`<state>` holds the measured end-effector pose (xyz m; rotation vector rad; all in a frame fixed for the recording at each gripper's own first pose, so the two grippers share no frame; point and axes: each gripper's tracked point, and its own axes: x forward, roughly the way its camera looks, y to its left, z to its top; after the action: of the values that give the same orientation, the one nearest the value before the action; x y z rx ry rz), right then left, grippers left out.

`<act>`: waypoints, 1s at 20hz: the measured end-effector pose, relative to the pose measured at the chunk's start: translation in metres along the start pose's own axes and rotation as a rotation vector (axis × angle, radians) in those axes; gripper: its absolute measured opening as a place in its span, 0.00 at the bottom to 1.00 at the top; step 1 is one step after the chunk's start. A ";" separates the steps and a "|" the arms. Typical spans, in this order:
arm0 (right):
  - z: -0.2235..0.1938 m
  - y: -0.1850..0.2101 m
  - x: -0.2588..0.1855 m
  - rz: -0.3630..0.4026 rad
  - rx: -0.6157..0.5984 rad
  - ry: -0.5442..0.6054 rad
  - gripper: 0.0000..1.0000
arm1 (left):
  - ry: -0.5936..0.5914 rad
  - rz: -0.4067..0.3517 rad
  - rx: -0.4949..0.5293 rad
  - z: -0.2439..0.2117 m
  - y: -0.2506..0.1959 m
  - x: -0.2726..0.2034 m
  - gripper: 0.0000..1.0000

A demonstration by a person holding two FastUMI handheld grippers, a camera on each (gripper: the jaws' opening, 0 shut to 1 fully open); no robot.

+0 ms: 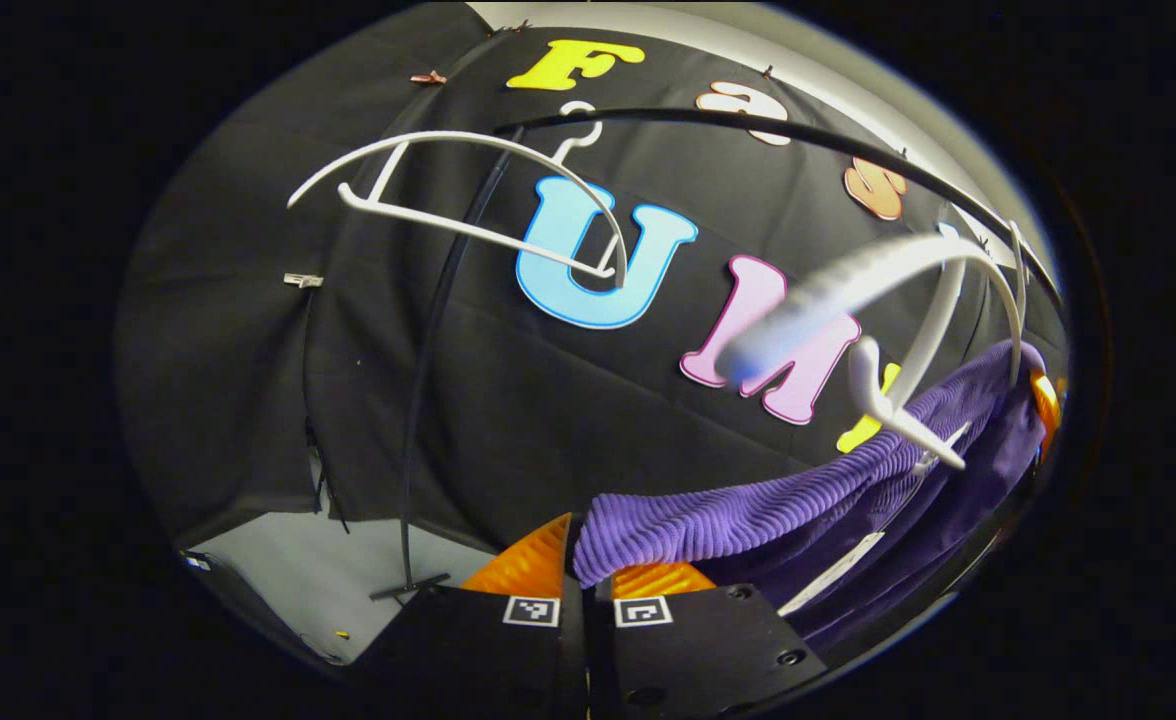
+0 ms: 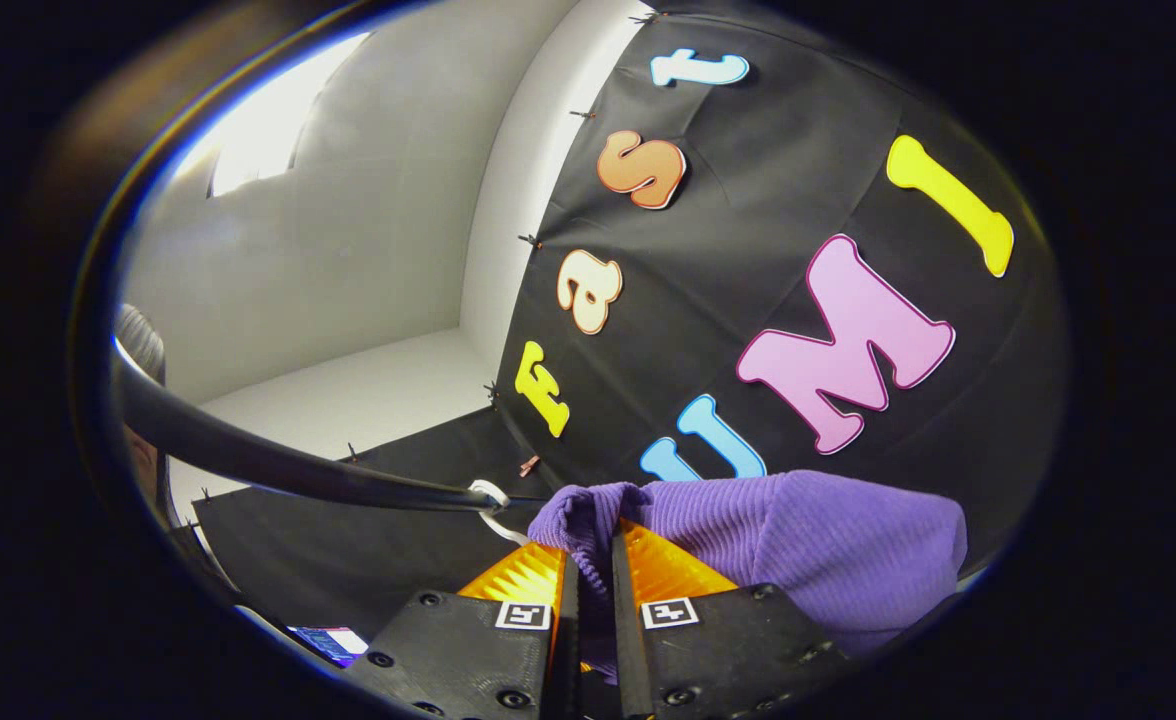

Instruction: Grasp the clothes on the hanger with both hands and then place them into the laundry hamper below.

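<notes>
A purple ribbed garment (image 1: 748,515) stretches from my left gripper (image 1: 584,572) up to the right. There it drapes on a white hanger (image 1: 878,270) that swings close to the camera and looks blurred. The left gripper is shut on the garment's near edge. Part of the right gripper (image 1: 1046,400) shows at the garment's far end. In the right gripper view, the right gripper (image 2: 593,560) is shut on a fold of the same purple garment (image 2: 808,530), which bunches over its right finger.
A black clothes rail (image 1: 748,122) arcs overhead, with its upright pole (image 1: 418,420) at left. An empty white hanger (image 1: 468,190) hangs on it. In the right gripper view the rail (image 2: 278,460) crosses at left with a hanger hook (image 2: 493,498) on it. Pale floor (image 1: 278,570) lies below.
</notes>
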<state>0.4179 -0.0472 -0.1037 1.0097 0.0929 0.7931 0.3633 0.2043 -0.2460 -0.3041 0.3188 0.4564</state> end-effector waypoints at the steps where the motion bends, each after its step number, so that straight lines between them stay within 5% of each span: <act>1: 0.006 -0.005 -0.001 -0.014 0.004 -0.019 0.18 | -0.007 -0.005 0.033 -0.005 -0.009 -0.007 0.06; 7: 0.031 -0.064 -0.022 -0.161 -0.001 -0.105 0.18 | 0.032 -0.121 0.119 -0.029 -0.074 -0.024 0.06; 12: 0.049 -0.139 -0.054 -0.384 -0.055 -0.136 0.18 | 0.062 -0.203 0.154 -0.045 -0.111 -0.025 0.06; 16: -0.004 -0.180 -0.075 -0.554 -0.163 0.020 0.18 | 0.108 -0.228 0.183 -0.069 -0.125 -0.028 0.06; 20: -0.084 -0.168 -0.096 -0.577 -0.191 0.241 0.18 | 0.153 -0.228 0.180 -0.088 -0.121 -0.037 0.06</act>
<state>0.4062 -0.0950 -0.3083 0.6506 0.4846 0.3792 0.3683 0.0556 -0.2868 -0.1971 0.4656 0.1781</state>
